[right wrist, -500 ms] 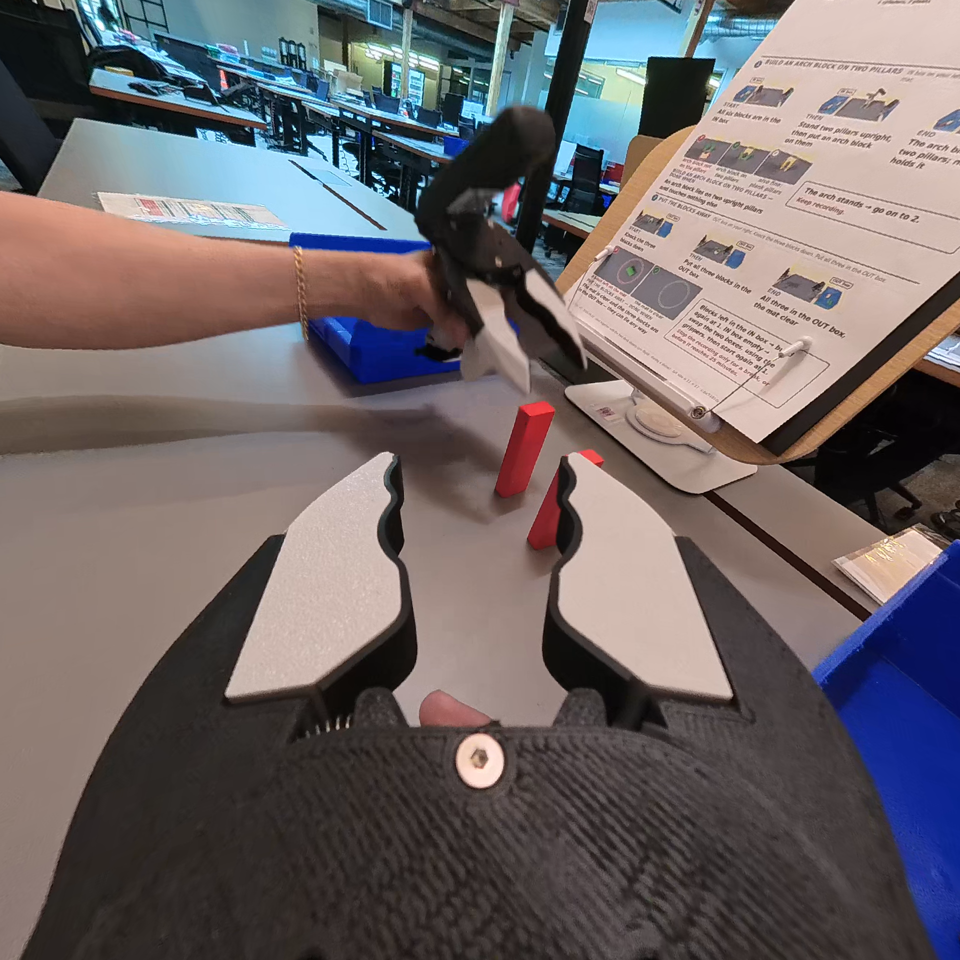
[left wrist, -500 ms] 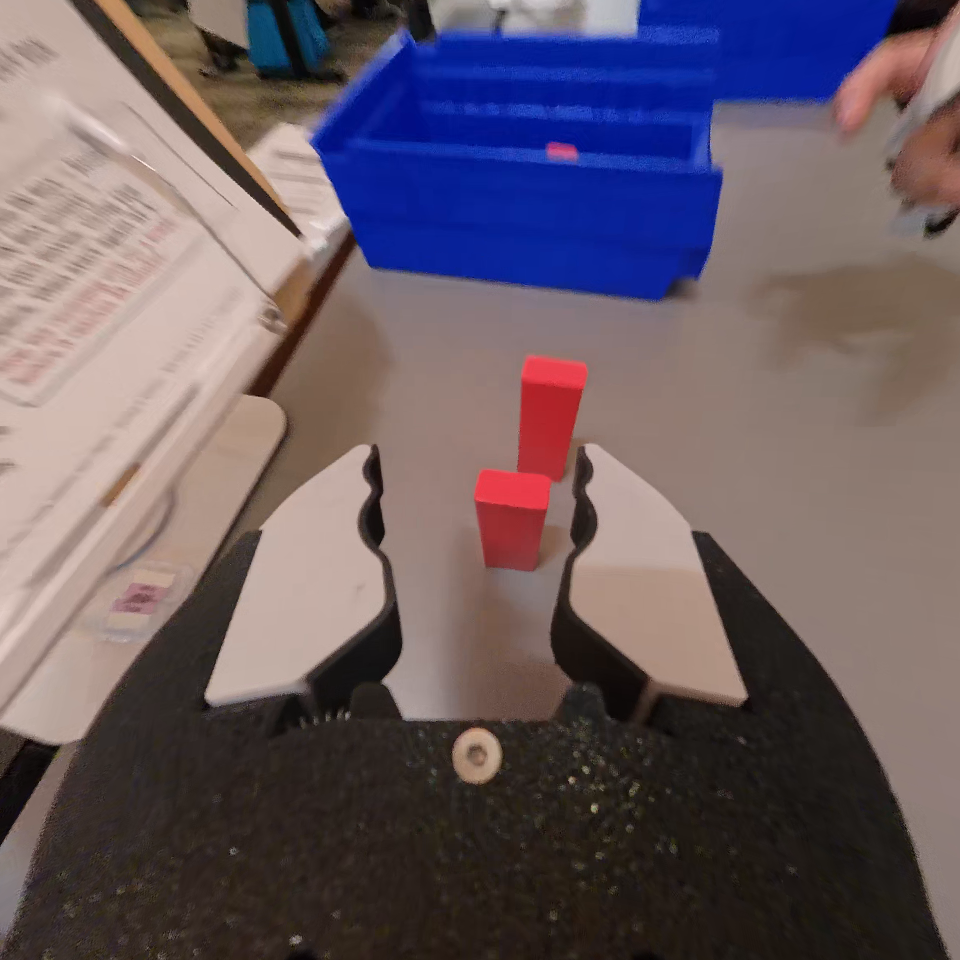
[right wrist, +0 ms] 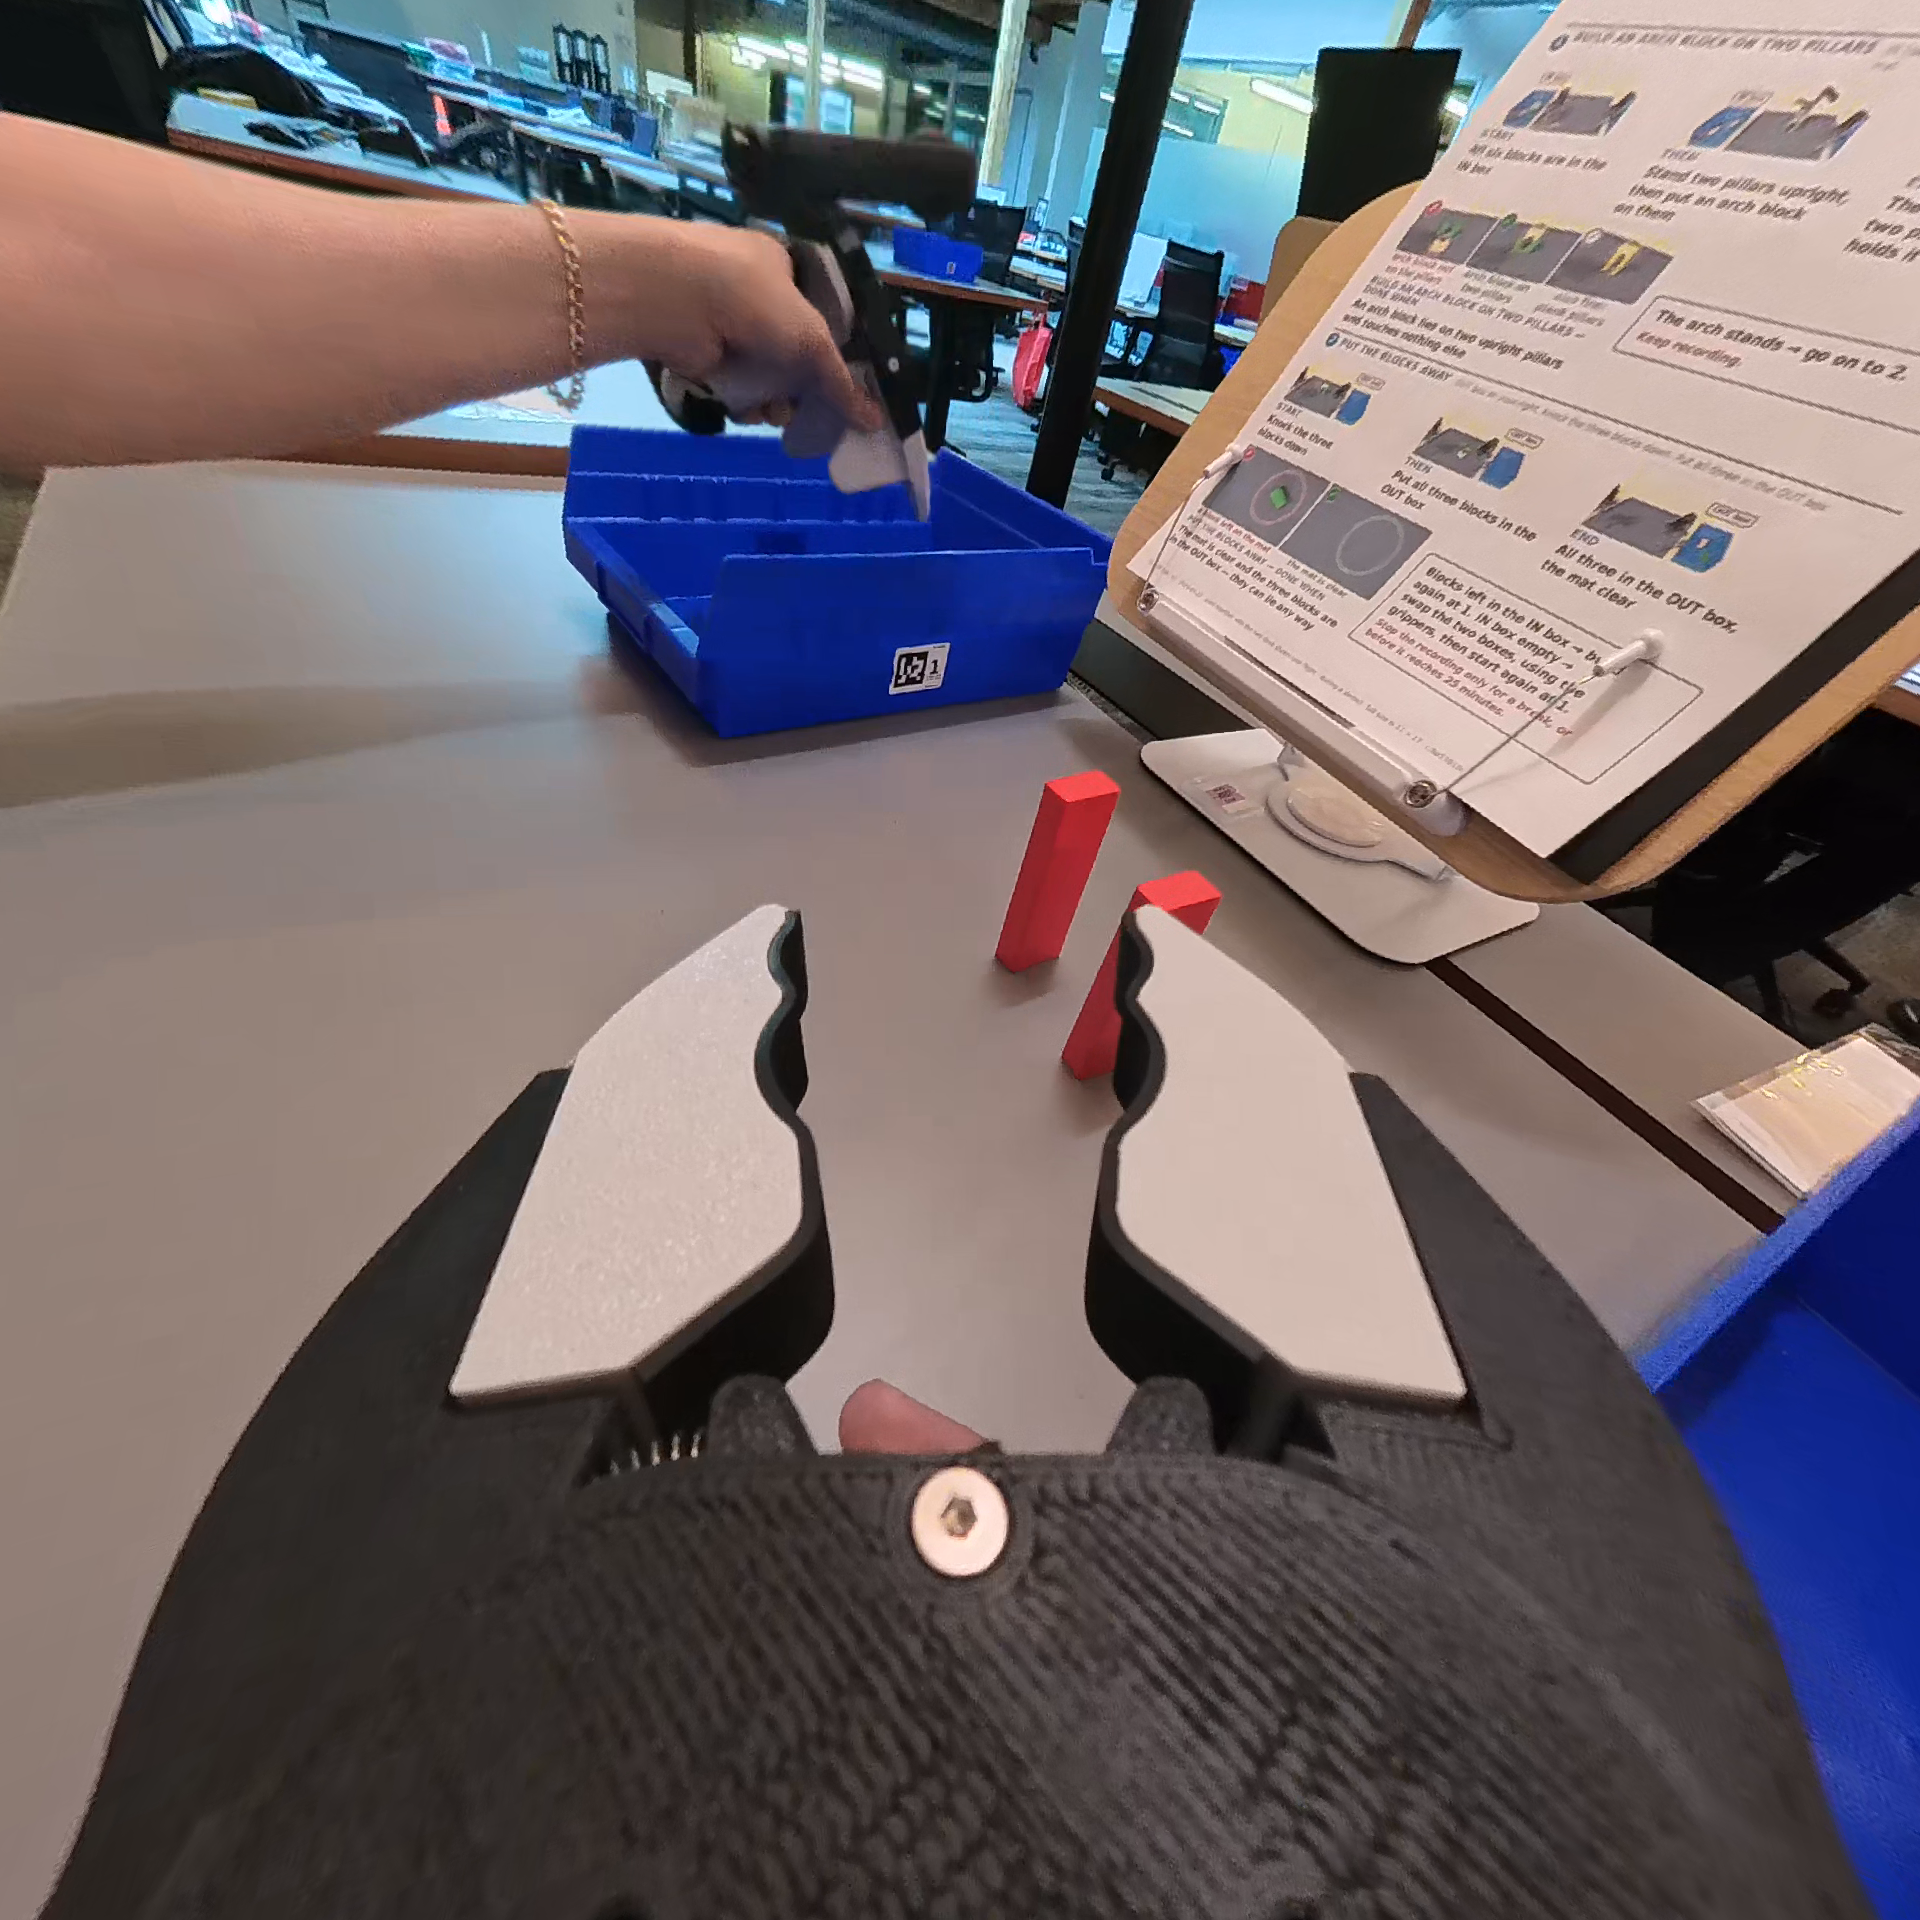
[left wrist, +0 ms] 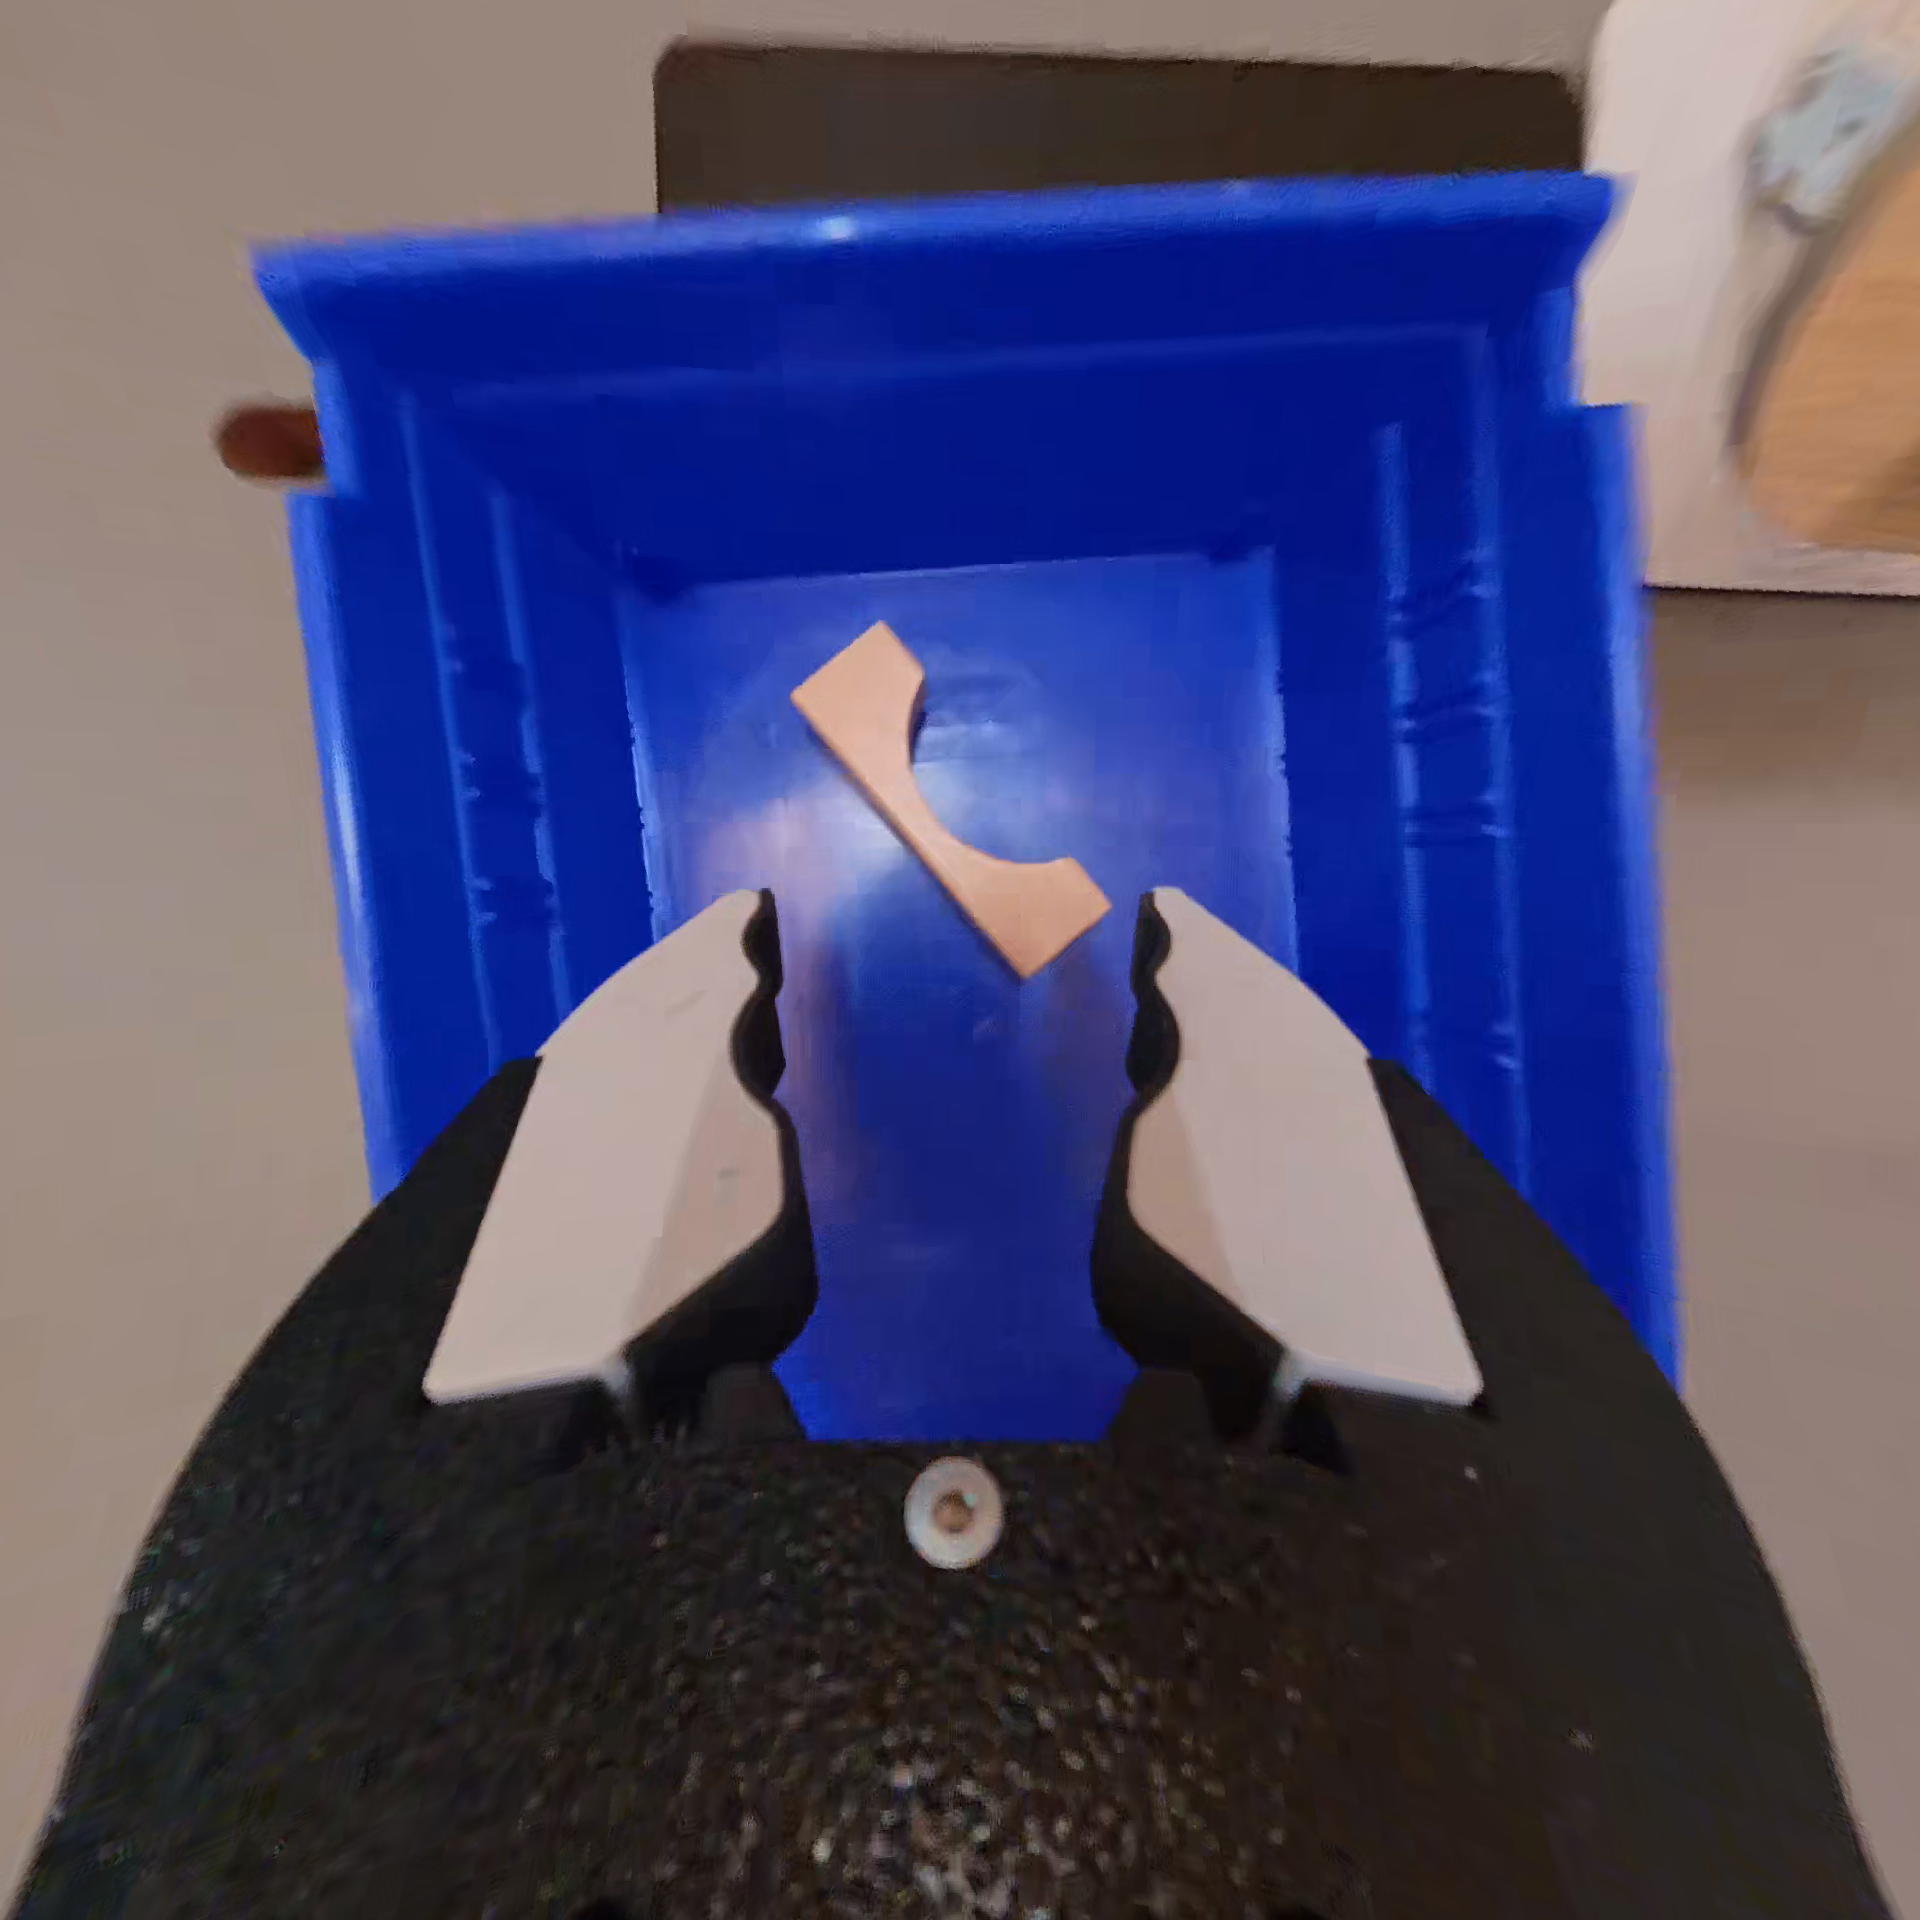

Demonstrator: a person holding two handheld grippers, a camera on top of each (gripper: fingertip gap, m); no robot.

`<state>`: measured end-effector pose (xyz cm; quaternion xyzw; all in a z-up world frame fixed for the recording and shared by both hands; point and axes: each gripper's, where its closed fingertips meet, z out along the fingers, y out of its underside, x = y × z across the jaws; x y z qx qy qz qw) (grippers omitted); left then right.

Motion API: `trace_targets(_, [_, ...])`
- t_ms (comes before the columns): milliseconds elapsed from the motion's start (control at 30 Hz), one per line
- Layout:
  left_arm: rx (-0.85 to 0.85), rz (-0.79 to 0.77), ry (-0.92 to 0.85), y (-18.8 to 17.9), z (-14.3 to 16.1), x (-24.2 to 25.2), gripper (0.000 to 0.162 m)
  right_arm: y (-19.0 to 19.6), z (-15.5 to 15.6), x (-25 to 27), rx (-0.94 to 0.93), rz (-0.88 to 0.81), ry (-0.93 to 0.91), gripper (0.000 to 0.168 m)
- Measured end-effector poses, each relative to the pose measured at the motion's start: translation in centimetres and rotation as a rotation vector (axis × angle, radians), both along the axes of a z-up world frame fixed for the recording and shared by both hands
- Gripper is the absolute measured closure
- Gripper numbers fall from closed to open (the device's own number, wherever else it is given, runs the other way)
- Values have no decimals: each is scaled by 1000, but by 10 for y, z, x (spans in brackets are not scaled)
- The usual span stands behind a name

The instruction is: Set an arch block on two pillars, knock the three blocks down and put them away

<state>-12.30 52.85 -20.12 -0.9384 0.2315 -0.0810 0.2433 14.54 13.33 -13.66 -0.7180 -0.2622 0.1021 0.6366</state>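
Grey table (right wrist: 312,935); left gripper (left wrist: 951,935) moved over blue bin (left wrist: 935,343), fingers apart.

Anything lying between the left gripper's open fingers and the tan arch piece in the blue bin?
Nothing. In the left wrist view only bare blue floor of the bin separates the left gripper, open and empty, from the tan arch piece.

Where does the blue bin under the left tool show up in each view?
Left wrist view: the blue bin fills the centre, a tan arch block on its floor.
Right wrist view: upper centre, beneath the left tool.
Shared landmark: the grey table.
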Motion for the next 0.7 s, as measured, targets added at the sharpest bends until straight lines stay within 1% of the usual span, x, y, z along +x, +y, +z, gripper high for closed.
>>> trace_targets(67, [-77, 46, -29, 5, -23, -4, 99, 1, -1, -1, -4, 2, -13, 110])
trace_targets(133, [-133, 80, -45, 9, -40, -5, 101, 3, -2, -1, -5, 3, -19, 110])
trace_targets(300, [-141, 147, -51, 27, -56, -5, 106, 9, -6, -1, -17, 8, -9, 110])
trace_targets(433, [-175, 165, -29, 31, -71, -4, 109, 12, -11, 0, -30, 14, -2, 110])
trace_targets(533, [-194, 158, 11, 30, -84, -7, 115, 13, -13, -1, -34, 20, 9, 110])
trace_targets(567, [-189, 155, 17, 31, -86, -8, 120, 13, -13, -1, -35, 22, 9, 110])
trace_targets(600, [-180, 146, 9, 31, -85, -6, 139, 14, -14, -1, -36, 22, 7, 110])
trace_targets(700, [-168, 107, 12, 29, -84, -5, 140, 14, -14, -1, -37, 20, 12, 110])
